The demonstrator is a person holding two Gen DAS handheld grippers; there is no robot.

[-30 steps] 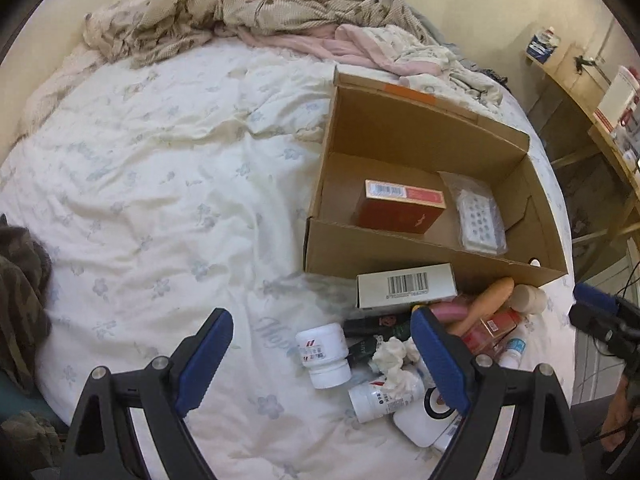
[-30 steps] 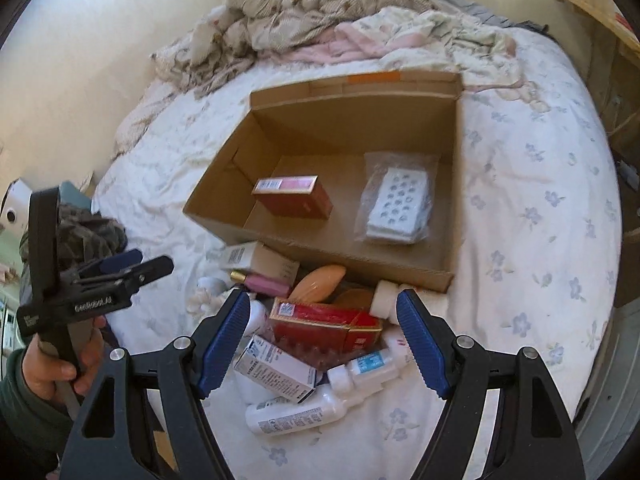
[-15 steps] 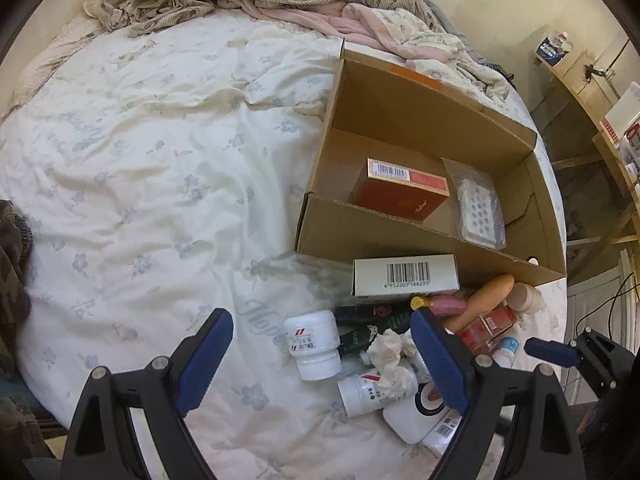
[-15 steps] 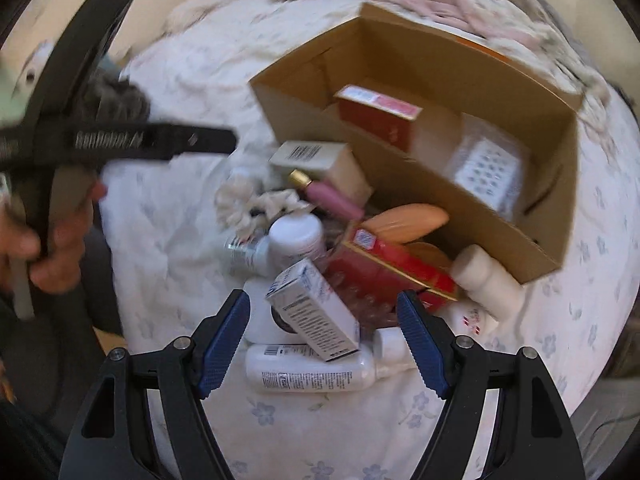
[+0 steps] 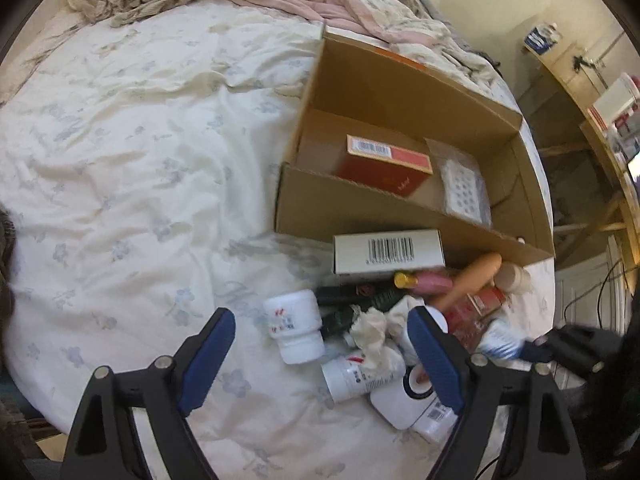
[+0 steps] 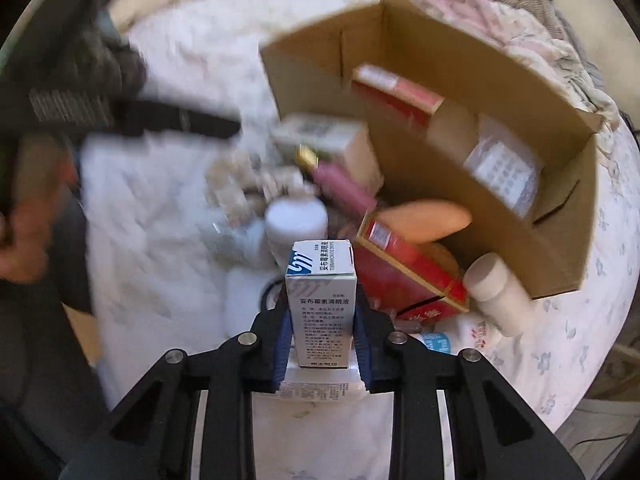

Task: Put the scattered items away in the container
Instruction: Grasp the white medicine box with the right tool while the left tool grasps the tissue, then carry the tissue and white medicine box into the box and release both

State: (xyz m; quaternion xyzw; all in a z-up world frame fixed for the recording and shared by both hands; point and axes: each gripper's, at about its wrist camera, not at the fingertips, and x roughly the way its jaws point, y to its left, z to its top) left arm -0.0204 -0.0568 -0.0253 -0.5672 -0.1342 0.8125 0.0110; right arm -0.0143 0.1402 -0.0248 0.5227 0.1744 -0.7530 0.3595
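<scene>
Between the right gripper's (image 6: 320, 330) just-closed jaws, a white-and-blue eye-drop box (image 6: 321, 300) sits upright, pinched on both sides.

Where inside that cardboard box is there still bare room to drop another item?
In the open brown cardboard box, floor is bare left of the red carton and right of the bagged white blister tray. The pile of bottles and cartons outside the front wall is crowded.

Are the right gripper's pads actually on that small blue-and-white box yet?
Touching. The right wrist view shows both blue pads of the right gripper, whose jaws have just been closing, pressed flat against the sides of the blue-and-white box, with no gap either side.
</scene>
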